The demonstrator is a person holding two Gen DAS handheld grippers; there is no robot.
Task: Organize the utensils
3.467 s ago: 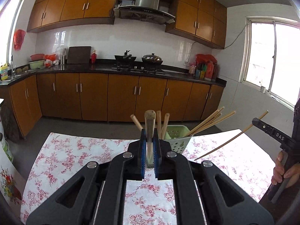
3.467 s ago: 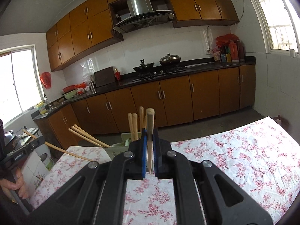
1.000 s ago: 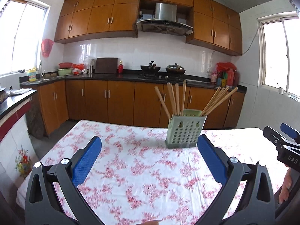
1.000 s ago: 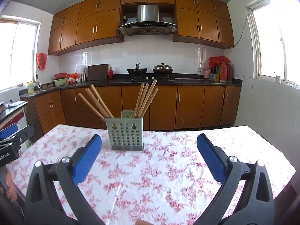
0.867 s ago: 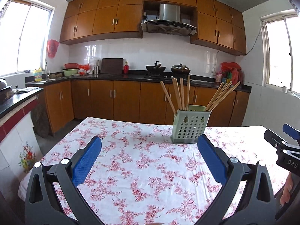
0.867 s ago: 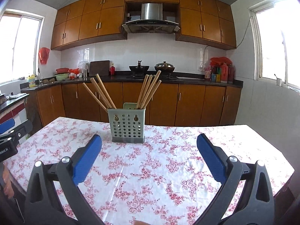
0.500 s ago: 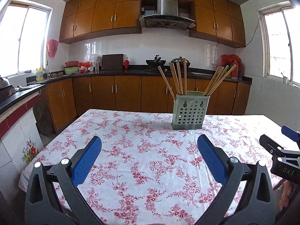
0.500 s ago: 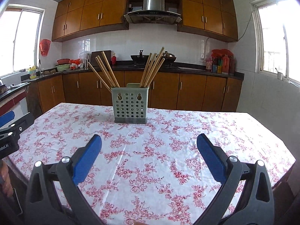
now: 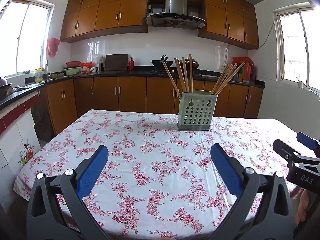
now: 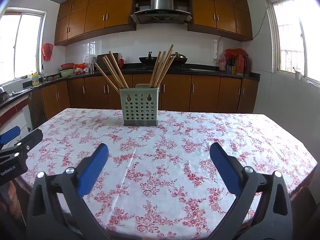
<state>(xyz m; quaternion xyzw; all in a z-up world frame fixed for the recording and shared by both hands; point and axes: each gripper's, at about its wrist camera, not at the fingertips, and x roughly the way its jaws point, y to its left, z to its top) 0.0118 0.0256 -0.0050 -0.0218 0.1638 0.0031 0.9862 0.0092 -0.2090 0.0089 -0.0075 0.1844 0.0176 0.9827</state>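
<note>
A pale green perforated utensil holder stands on the far part of the table. Several wooden chopsticks lean in its left compartment and several more chopsticks lean in its right one. My left gripper is open and empty, held back near the table's near edge. Beside it, my right gripper is also open with nothing between its blue pads. Each gripper shows at the other view's edge: the right gripper and the left gripper.
The table carries a white cloth with red flowers. Behind it run wooden kitchen cabinets, a dark counter with pots and bottles, and windows on both sides. A hand holds the right gripper.
Both grippers let go of the chopsticks they held and opened wide. They have drawn back from the holder toward the near edge and lowered; the chopsticks now stand in the holder.
</note>
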